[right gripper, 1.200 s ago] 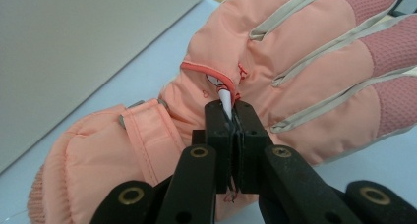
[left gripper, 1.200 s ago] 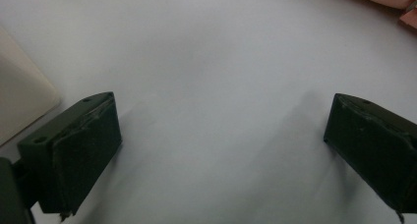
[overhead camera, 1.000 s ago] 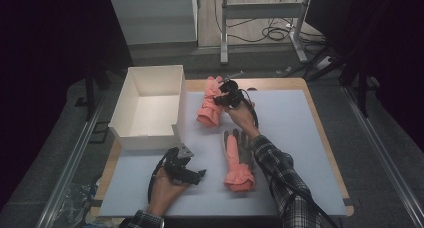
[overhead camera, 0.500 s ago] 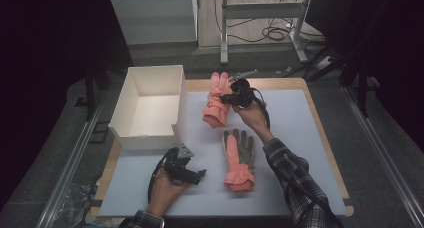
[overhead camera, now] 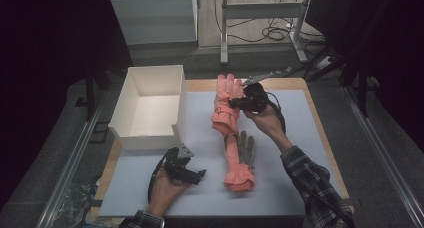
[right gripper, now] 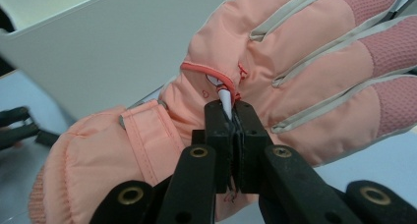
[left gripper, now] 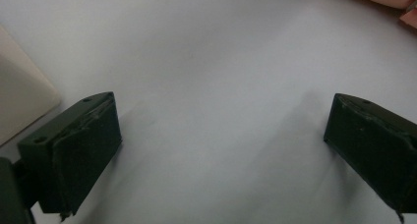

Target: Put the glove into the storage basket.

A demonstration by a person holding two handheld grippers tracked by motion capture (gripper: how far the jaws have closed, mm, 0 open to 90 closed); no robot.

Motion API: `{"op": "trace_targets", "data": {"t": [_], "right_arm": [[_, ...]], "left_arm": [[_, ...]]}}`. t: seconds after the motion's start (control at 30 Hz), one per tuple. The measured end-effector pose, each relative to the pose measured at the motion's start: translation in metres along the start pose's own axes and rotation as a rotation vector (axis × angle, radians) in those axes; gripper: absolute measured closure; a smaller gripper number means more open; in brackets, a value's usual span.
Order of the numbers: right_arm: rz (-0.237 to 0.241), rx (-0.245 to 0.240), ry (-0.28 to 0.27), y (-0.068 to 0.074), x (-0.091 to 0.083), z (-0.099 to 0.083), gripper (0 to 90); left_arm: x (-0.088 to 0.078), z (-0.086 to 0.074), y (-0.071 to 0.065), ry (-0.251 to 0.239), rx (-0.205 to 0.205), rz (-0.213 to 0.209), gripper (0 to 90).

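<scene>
A pink glove (overhead camera: 226, 104) is being gripped by its tag in the right tongs (right gripper: 231, 117), upper centre; left tongs (overhead camera: 186, 171) released. Transfer toward the white box (overhead camera: 131, 105) is judged next.

White box (overhead camera: 150, 108) (open), blue mat (overhead camera: 295, 153)

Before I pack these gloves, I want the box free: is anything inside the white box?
The white box looks empty: its bare white floor shows in the high view. The near wall covers a strip of floor just behind it, so that strip stays unchecked. Both pink gloves are outside it.
</scene>
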State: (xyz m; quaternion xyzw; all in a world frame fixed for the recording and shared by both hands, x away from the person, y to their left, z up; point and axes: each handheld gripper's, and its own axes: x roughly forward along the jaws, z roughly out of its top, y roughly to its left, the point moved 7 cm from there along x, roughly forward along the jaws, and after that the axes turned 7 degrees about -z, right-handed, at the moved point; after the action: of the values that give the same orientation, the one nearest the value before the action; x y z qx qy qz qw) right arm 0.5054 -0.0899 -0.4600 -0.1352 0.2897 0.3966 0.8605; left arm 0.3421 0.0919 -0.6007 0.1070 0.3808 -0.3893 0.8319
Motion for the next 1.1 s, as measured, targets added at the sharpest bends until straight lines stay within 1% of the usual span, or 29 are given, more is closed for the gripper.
{"op": "trace_targets", "data": {"t": [0.2, 0.23, 0.5, 0.7, 0.87, 0.93, 1.1], "right_arm": [[0.025, -0.012, 0.004, 0.006, -0.025, -0.013, 86.3], [0.031, -0.007, 0.008, 0.008, -0.029, -0.016, 86.3], [0.080, -0.030, 0.022, 0.027, -0.058, -0.039, 86.2], [0.108, -0.016, 0.037, 0.039, -0.078, -0.055, 86.2], [0.126, -0.027, 0.053, 0.054, -0.090, -0.069, 86.2], [0.130, -0.022, 0.064, 0.059, -0.094, -0.074, 86.1], [0.140, -0.025, 0.087, 0.069, -0.094, -0.090, 86.1]], "left_arm": [[0.000, 0.000, 0.000, 0.002, 0.000, 0.000, 0.5], [0.000, 0.000, 0.000, -0.001, -0.003, 0.000, 0.5], [0.000, 0.000, 0.000, 0.000, 0.000, 0.001, 0.5], [0.000, 0.000, 0.000, 0.000, 0.000, 0.002, 0.5], [0.000, 0.000, 0.000, 0.001, 0.000, 0.002, 0.5], [0.000, 0.000, 0.000, 0.001, 0.000, 0.002, 0.5], [0.000, 0.000, 0.000, 0.000, -0.003, -0.001, 0.4]]}}
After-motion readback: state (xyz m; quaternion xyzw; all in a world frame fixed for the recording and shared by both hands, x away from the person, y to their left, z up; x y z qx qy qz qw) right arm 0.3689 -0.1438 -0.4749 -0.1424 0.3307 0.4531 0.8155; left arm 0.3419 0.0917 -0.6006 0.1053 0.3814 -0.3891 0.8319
